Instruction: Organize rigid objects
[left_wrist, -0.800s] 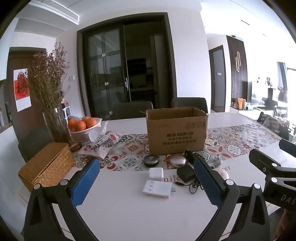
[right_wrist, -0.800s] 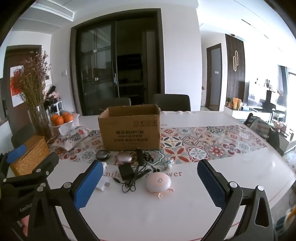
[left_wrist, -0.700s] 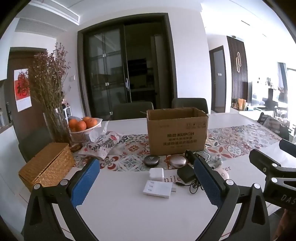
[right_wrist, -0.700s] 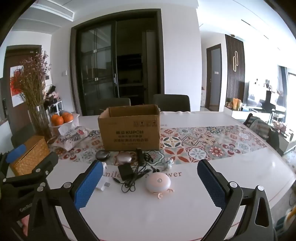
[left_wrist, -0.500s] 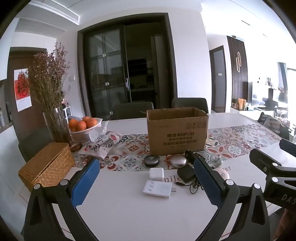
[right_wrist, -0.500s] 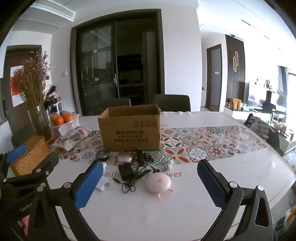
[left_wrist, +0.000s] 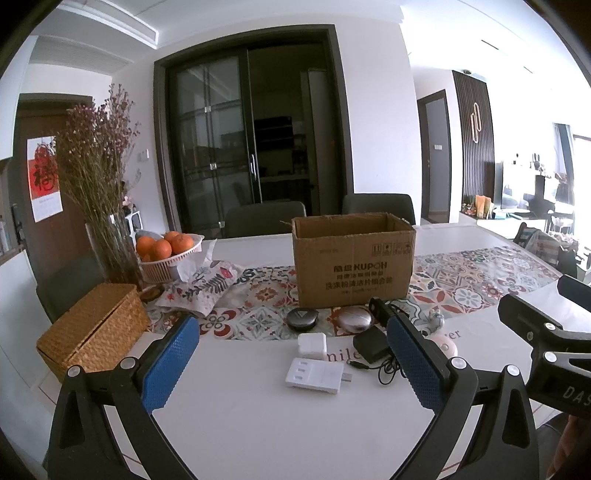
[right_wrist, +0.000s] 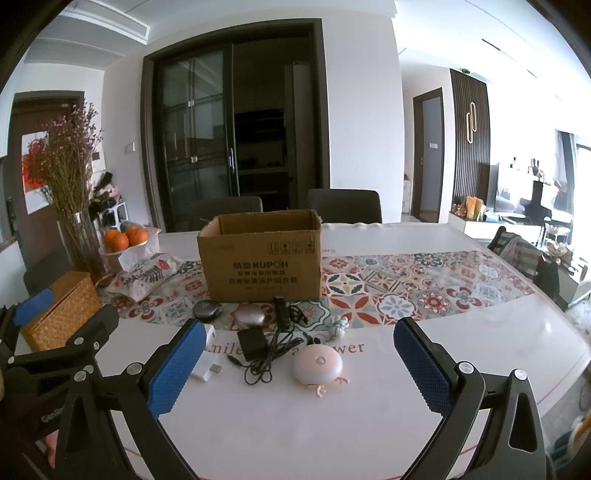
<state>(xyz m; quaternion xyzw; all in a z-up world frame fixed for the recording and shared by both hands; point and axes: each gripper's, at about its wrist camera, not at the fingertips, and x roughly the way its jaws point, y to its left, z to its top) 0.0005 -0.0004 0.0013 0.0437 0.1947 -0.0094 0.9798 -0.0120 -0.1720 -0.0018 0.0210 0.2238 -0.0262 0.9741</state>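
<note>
An open cardboard box (left_wrist: 352, 260) (right_wrist: 262, 254) stands on the patterned table runner. In front of it lie small things: a white power strip (left_wrist: 314, 376), a white charger cube (left_wrist: 312, 345), a black round puck (left_wrist: 302, 318) (right_wrist: 207, 309), a silver round case (left_wrist: 353, 320) (right_wrist: 250, 315), a black adapter with cable (left_wrist: 370, 347) (right_wrist: 253, 345), a pink round device (right_wrist: 317, 363) and a small figurine (right_wrist: 339, 326). My left gripper (left_wrist: 291, 363) hovers open above the near table, nothing between its pads. My right gripper (right_wrist: 295, 360) is open too, empty.
A wicker box (left_wrist: 92, 332) sits at the left, with a vase of dried flowers (left_wrist: 107, 206), a basket of oranges (left_wrist: 168, 254) and a patterned pouch (left_wrist: 205, 286) behind it. Dark chairs (right_wrist: 343, 206) stand beyond the white table (right_wrist: 461, 332).
</note>
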